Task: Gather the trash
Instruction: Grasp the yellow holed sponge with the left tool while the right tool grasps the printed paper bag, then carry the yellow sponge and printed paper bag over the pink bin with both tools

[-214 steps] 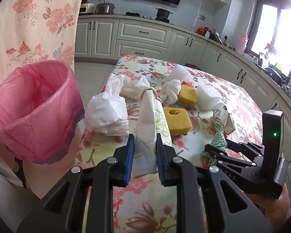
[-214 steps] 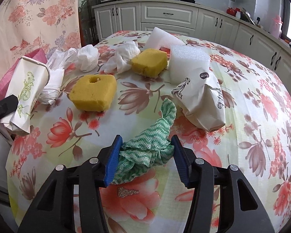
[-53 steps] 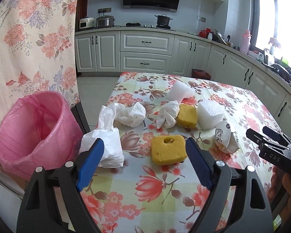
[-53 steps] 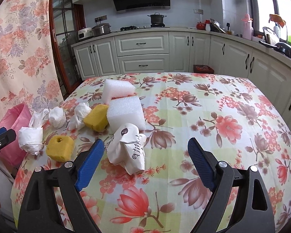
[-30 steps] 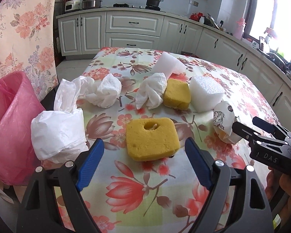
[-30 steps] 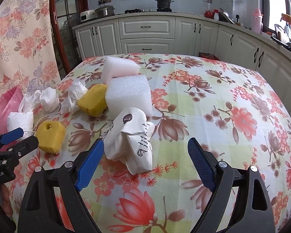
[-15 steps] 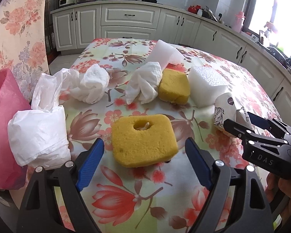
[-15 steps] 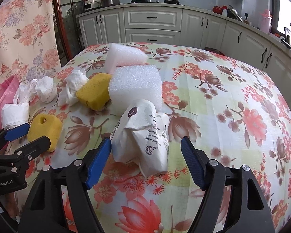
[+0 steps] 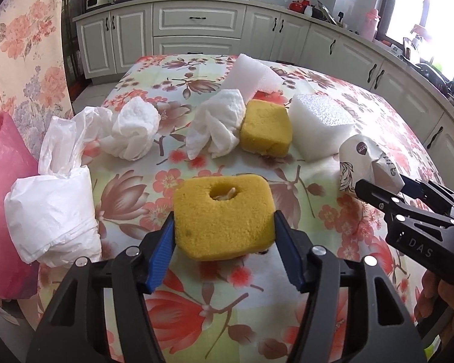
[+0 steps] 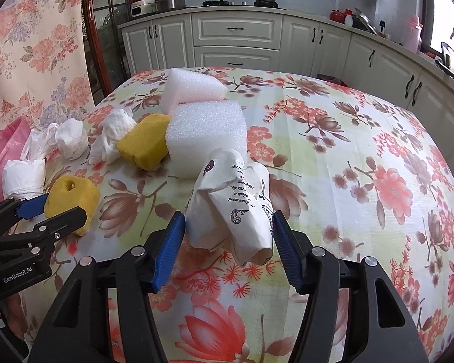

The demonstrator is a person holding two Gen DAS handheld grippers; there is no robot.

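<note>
Yellow foam fills the middle of the left wrist view: the holed sponge (image 9: 224, 216) lies on the flowered table (image 9: 215, 308), near its front left corner, and it is bracketed by the left gripper (image 9: 224, 231). The jaws are set wide, with the blue pads at the two sides of the sponge; whether they already press it cannot be told. A white plastic bag (image 9: 53, 214) is seen at the left edge of the table, and the pink bin bag (image 9: 3, 181) hangs just beyond that edge.

In the right wrist view, the crumpled paper bag (image 10: 231, 208) is framed by the right gripper (image 10: 228, 239) near the front edge. These jaws are also wide, and the pads stand close to the paper without a clear squeeze.

The step in hand is judged to be the grasp of two pieces at once. Next, both jaws should be closed, gently on the soft paper. Then both pieces should be lifted and carried over the left edge to the bin bag.
</note>
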